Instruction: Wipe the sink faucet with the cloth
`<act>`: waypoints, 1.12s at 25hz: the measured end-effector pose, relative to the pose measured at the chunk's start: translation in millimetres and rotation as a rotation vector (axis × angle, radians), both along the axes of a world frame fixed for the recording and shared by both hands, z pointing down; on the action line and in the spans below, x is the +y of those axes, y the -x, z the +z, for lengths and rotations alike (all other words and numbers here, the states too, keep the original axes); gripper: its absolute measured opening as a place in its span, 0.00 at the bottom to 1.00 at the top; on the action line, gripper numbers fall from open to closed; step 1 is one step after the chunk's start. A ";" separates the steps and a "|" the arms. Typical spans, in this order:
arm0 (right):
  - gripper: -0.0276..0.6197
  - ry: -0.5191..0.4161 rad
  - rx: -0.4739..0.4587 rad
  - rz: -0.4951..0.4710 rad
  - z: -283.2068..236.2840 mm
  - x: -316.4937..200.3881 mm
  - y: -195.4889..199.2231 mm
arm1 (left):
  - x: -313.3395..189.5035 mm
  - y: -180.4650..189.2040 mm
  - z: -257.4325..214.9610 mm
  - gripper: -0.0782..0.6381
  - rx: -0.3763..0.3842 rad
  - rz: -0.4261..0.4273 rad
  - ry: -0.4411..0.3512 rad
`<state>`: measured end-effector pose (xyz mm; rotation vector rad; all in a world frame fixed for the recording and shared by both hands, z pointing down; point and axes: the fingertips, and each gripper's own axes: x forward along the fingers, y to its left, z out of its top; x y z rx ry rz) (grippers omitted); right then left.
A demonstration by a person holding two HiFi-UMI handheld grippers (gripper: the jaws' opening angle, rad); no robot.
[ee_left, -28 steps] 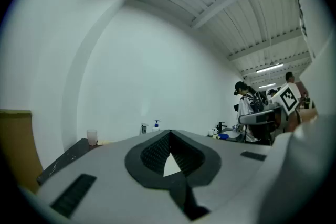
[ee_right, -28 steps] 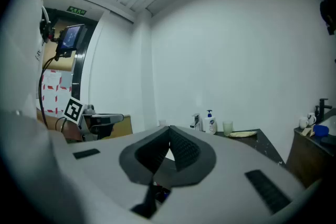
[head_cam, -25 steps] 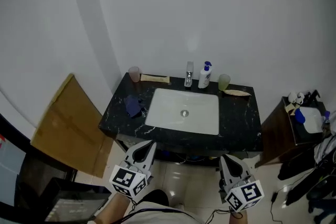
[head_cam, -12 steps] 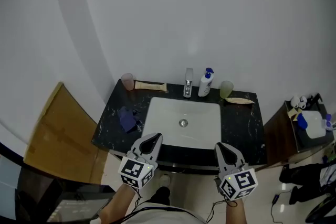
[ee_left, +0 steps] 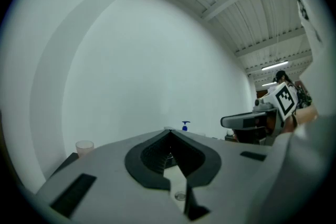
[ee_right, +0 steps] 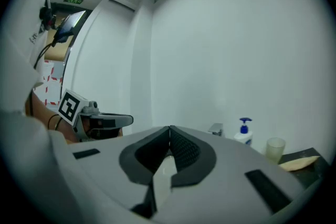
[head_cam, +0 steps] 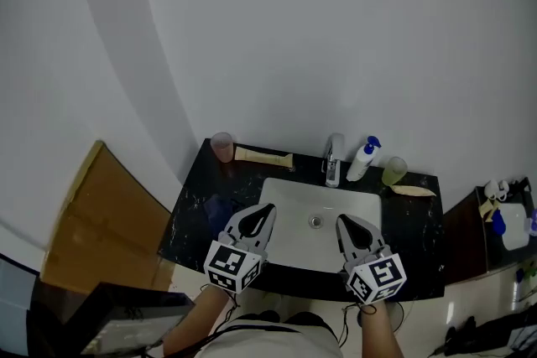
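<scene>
Both of your tongs are clenched with nothing in them. In each gripper view the two jaws meet tip to tip with no gap.

Your left tongs [head_cam: 269,209] are in front of the faucet [head_cam: 333,160] and to its left, over the near left corner of the white basin [head_cam: 294,199]. Your right tongs [head_cam: 341,220] are in front of the faucet and slightly to its right, over the basin's near edge. Both point level toward the wall behind the faucet, side by side and well apart from it.

The faucet stands upright at the back rim of the basin. The cloth [head_cam: 216,208], a dark blue heap, lies on the black worktop [head_cam: 417,241] well to the left of the faucet and nearer to you. It is just beside your left tongs on their outer side, it is hard to make out against the dark stone, and neither pair of tongs touches it.

Just right of the faucet stands a white pump bottle [head_cam: 362,161] with a blue top. A pale green cup [head_cam: 392,172] is further right, and beyond it lies a flat beige object [head_cam: 413,191]. Left of the faucet, a long beige object [head_cam: 263,155] lies along the back edge. A pink cup [head_cam: 221,147] stands at the far left corner.
</scene>
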<state>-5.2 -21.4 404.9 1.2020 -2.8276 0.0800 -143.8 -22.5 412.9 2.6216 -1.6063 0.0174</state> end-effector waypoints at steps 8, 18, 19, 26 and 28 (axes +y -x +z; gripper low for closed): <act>0.05 0.048 -0.005 -0.406 28.2 -12.2 162.1 | 20.1 118.8 33.5 0.11 0.005 -0.326 0.086; 0.05 0.109 0.043 -0.661 60.3 25.4 237.6 | 57.8 171.8 80.5 0.11 -0.001 -0.517 0.217; 0.05 0.111 0.048 -0.659 62.5 23.5 236.8 | 55.0 169.9 82.7 0.11 -0.006 -0.514 0.222; 0.05 0.121 0.064 -0.632 68.8 7.7 224.8 | 30.1 157.3 100.4 0.11 -0.034 -0.464 0.267; 0.05 0.120 0.067 -0.627 69.3 3.8 221.9 | 23.0 155.4 109.2 0.11 -0.032 -0.451 0.292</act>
